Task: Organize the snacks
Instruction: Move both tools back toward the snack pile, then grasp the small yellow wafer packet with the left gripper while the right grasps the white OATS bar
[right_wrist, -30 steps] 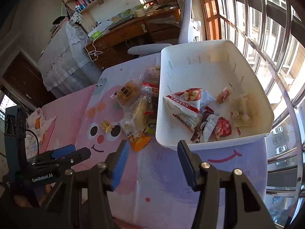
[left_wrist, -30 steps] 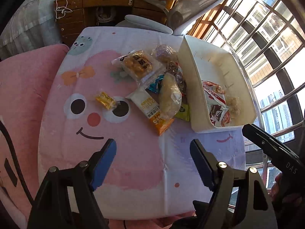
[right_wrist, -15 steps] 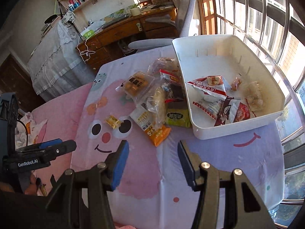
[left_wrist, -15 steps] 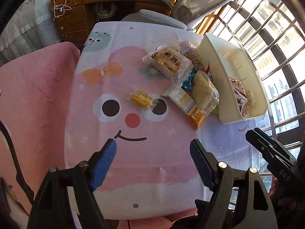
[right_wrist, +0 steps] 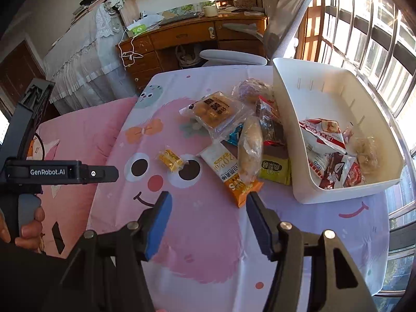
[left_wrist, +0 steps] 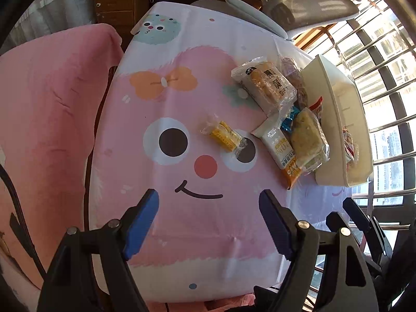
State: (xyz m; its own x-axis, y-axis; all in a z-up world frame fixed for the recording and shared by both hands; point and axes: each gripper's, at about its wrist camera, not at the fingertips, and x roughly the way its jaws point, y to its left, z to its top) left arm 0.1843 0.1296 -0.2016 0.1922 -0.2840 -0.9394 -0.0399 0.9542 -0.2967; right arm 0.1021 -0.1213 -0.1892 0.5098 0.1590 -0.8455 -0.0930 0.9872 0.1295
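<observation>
Snack packets (right_wrist: 234, 140) lie heaped beside a white bin (right_wrist: 291, 119) on the cartoon tablecloth (left_wrist: 197, 228). Left gripper (left_wrist: 209, 217) hangs apart, empty; right gripper (right_wrist: 208, 214) is opening, nothing between its jaws.

Snack packets (right_wrist: 234, 140) heaped beside white bin (right_wrist: 286, 119)

From the near edge of the tablecloth (left_wrist: 197, 228), we are looking steeply down through the left wrist camera; the right wrist camera is angling higher, taking in the desk (right_wrist: 192, 36). Both are sharing the snack pile (right_wrist: 247, 140) and white bin (right_wrist: 335, 195).
</observation>
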